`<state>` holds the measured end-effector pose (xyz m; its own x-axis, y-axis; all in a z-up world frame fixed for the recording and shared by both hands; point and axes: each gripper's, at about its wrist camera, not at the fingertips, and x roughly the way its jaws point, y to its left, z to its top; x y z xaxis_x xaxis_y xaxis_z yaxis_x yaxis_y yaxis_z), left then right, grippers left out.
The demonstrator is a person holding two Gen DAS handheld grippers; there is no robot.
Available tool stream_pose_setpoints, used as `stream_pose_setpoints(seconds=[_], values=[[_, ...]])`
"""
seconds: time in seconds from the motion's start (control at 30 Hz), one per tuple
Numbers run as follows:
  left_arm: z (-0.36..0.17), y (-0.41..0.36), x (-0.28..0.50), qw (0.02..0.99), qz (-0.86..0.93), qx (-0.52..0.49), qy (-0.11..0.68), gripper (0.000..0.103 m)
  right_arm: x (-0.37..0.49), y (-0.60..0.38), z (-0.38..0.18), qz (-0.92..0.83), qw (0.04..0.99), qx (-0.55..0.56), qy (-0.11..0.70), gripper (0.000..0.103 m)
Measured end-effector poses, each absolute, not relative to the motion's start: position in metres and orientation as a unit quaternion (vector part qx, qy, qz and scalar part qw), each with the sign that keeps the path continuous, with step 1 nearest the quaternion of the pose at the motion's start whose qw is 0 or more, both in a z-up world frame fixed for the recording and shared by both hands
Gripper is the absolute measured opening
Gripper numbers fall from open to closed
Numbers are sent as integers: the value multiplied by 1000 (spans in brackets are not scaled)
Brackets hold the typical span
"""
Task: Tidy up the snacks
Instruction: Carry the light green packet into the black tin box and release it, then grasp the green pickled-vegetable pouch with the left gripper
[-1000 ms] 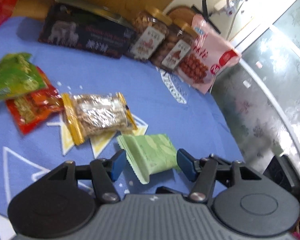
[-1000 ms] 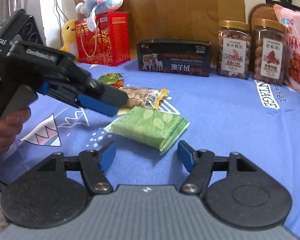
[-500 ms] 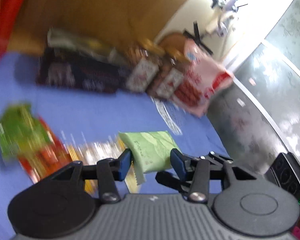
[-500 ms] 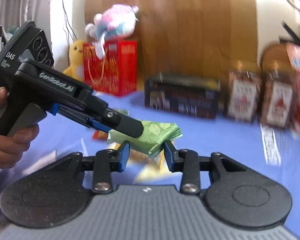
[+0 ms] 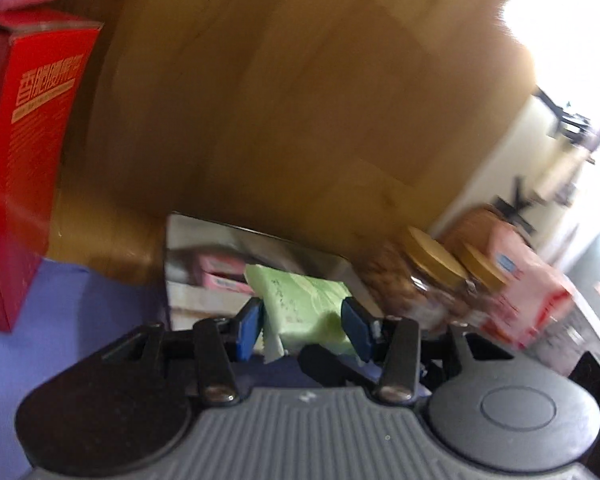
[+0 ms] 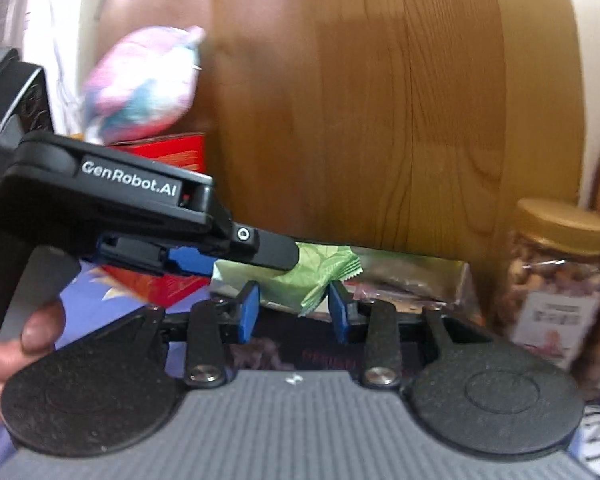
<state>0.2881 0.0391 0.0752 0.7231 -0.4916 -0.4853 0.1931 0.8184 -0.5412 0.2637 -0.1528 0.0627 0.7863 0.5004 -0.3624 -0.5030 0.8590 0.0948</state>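
Observation:
A light green snack packet (image 5: 304,308) hangs in the air, gripped from two sides. My left gripper (image 5: 303,330) is shut on it, blue pads pressing both flanks. In the right wrist view my right gripper (image 6: 294,314) is shut on the same green packet (image 6: 300,280), pinching its crimped end. The left gripper's black housing (image 6: 112,196) reaches in from the left, held by a person's hand (image 6: 20,344). The packet hovers just in front of and above a dark box with a shiny lid (image 5: 220,248). The picture is motion-blurred.
Behind the dark box (image 6: 412,276) rises a wooden board (image 5: 300,100). Two gold-lidded nut jars (image 5: 412,280) and a pink snack bag (image 5: 528,292) stand to its right, a red box (image 5: 24,160) to its left with a plush toy (image 6: 140,84) on top. Blue cloth (image 5: 60,320) covers the table.
Both grippers closed on the green packet, lifted it off the blue cloth and carried it toward the dark box at the back. The other loose snack packets have dropped out of view.

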Motion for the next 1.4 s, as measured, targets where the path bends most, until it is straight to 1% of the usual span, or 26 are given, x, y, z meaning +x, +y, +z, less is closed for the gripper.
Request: stream_pose_setpoints(seconds=[0.03,0.07,0.1,0.13,0.17,0.33,0.37,0.47,0.63,0.83,0.93,0.97,1.07,1.2,1.27,1.33,1.4], values=[[71,40,295,898,-180,-237,324,46,271,-150,59,263,944,-5,200,43],[67,42,301,898,-173,-238,328,47,275,-148,56,261,944,-5,201,50],[63,43,304,898,-168,-238,331,48,276,-148,55,259,945,-3,197,55],[61,45,304,897,-166,-241,331,49,275,-150,55,254,947,-2,198,56],[60,49,300,897,-169,-247,327,52,271,-154,55,251,948,3,194,56],[64,66,257,892,-204,-277,294,52,236,-199,56,247,953,49,170,56],[63,65,250,890,-212,-275,296,50,230,-210,53,245,952,64,173,55],[54,58,238,883,-226,-265,314,48,224,-230,40,225,951,85,195,54],[37,43,251,880,-209,-252,346,48,247,-236,27,206,944,101,236,53],[28,47,278,882,-178,-255,355,47,259,-226,20,230,942,93,226,54],[31,52,275,880,-176,-261,355,48,250,-220,22,251,938,80,224,54],[34,52,270,881,-181,-257,353,50,244,-220,22,259,935,81,228,54],[41,57,246,883,-192,-243,354,51,228,-213,22,309,912,80,258,54],[36,80,202,882,-171,-234,372,52,208,-181,27,399,862,74,302,54],[28,96,178,878,-151,-247,381,52,199,-163,24,431,836,80,330,54],[16,112,156,869,-139,-277,386,55,193,-144,21,436,831,61,339,53],[3,122,140,855,-139,-310,391,55,192,-125,14,424,835,39,348,53]])
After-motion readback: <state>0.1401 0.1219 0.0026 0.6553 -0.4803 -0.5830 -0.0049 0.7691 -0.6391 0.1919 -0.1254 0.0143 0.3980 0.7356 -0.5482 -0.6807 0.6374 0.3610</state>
